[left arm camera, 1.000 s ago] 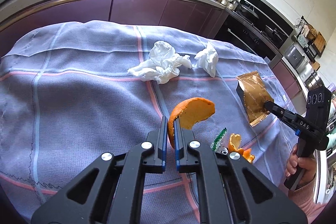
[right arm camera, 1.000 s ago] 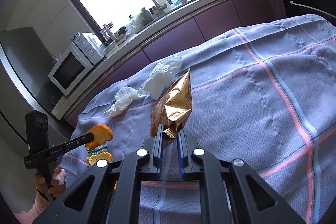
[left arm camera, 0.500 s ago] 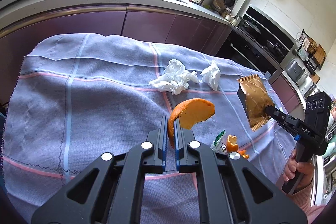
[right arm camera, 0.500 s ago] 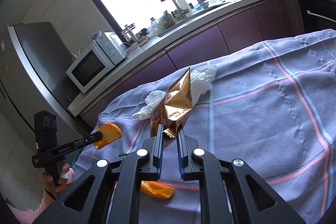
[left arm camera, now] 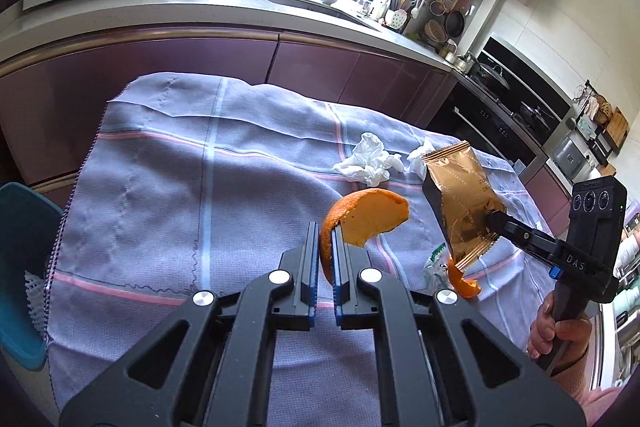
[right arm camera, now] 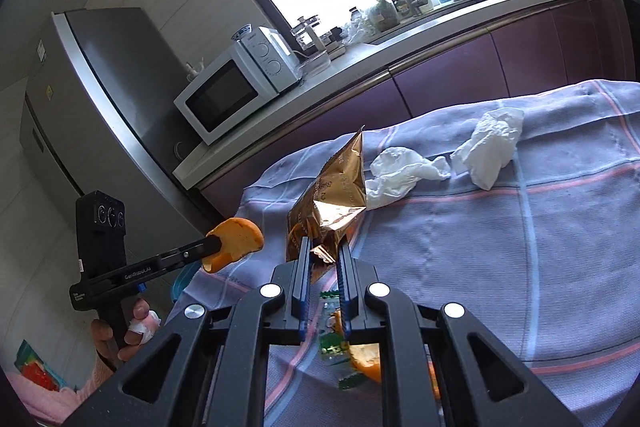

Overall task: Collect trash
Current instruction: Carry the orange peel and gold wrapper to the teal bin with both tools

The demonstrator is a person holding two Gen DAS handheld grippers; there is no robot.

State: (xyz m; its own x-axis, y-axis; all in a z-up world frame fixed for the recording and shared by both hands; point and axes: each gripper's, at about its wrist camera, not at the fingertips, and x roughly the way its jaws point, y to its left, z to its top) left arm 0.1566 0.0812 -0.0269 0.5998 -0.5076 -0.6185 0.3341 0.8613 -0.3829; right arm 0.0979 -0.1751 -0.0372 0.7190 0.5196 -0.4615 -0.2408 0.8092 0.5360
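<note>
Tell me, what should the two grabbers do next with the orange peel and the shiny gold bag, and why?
Probably carry both over to the blue bin at the cloth's left edge. The left gripper is shut on the orange peel and the right gripper is shut on the gold wrapper, both lifted off the cloth, so both loads look ready to drop. I can't see inside the bin.

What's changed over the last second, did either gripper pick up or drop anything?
Nothing picked up or dropped. Both grippers lifted and drew back from the cloth: the left gripper carrying the orange peel, the right gripper the gold wrapper. The two tissues, the small peel and the green wrapper stayed put.
</note>
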